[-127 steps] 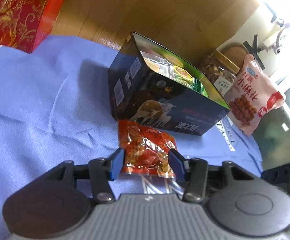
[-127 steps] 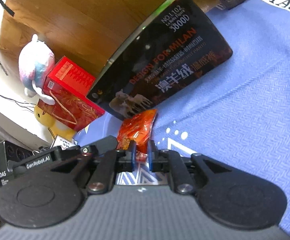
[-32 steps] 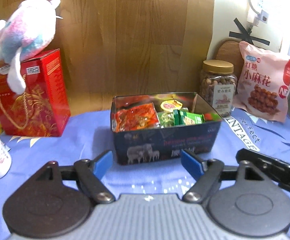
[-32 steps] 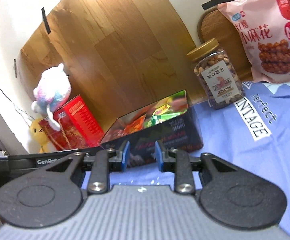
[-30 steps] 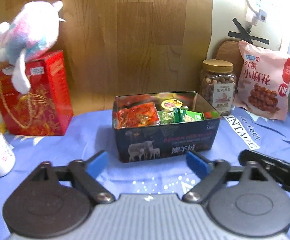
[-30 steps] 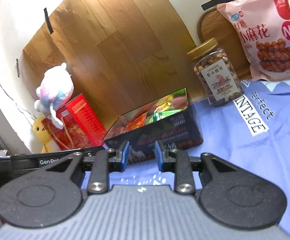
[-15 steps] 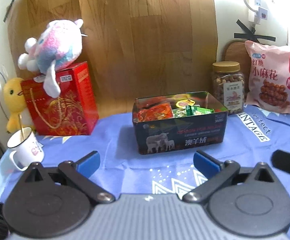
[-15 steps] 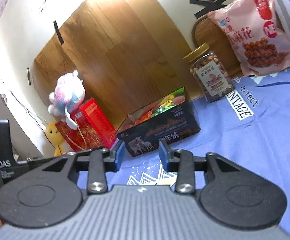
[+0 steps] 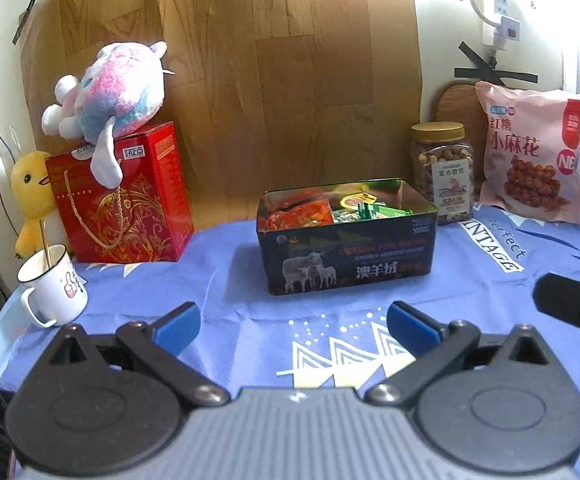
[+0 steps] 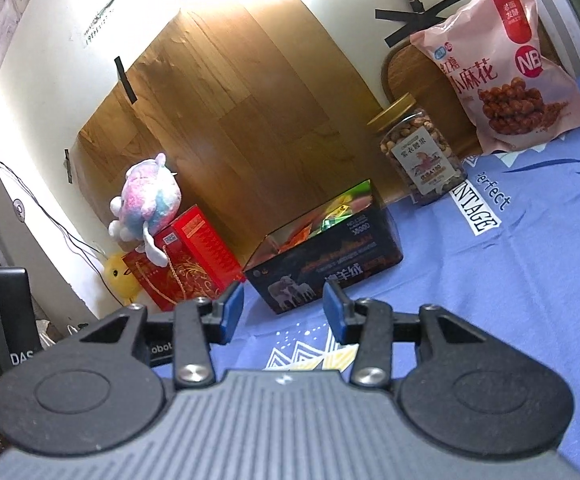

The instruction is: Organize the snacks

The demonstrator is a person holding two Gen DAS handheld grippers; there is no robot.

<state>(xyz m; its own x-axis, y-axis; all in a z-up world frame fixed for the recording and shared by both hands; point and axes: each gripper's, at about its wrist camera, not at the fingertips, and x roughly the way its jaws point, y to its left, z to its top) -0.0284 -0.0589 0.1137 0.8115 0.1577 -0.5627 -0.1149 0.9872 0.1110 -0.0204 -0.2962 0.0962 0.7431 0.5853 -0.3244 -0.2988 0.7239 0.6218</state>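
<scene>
My left tongs (image 9: 292,326) stand wide and empty. My right tongs (image 10: 283,312) are opening, empty too. The snack box (image 9: 346,264) sits at twelve o'clock on the surface (image 9: 229,272).

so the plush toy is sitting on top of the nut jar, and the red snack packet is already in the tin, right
Not quite. In the left wrist view the plush toy sits on top of the red gift box, not the nut jar. The red snack packet is indeed in the tin.
</scene>
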